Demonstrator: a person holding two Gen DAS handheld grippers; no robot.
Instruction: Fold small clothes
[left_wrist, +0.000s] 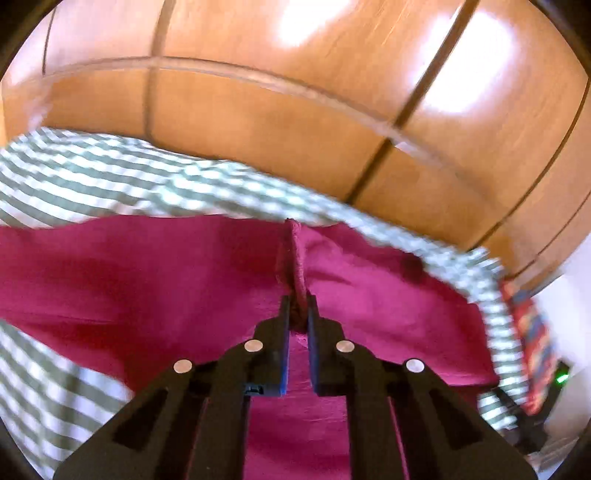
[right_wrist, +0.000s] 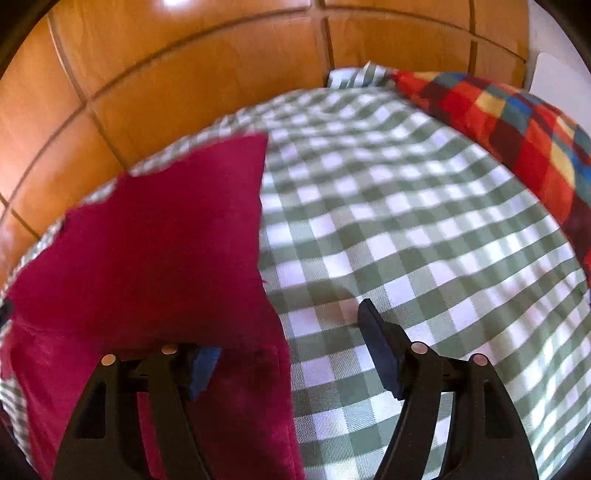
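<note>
A magenta cloth (left_wrist: 147, 280) lies on a green-and-white checked bedsheet (left_wrist: 74, 177). My left gripper (left_wrist: 298, 306) is shut on a raised pinch of its edge (left_wrist: 297, 258), lifted above the rest. In the right wrist view the same magenta cloth (right_wrist: 155, 236) spreads over the left half. My right gripper (right_wrist: 295, 332) is open wide. Its left finger is partly hidden under a layer of the cloth. Its right finger (right_wrist: 376, 343) hangs over bare checked sheet (right_wrist: 406, 221).
A wooden panelled headboard (left_wrist: 295, 110) runs along the bed's far side and shows in the right wrist view (right_wrist: 147, 74). A multicoloured checked pillow or blanket (right_wrist: 517, 122) lies at the right, seen small in the left wrist view (left_wrist: 532, 332).
</note>
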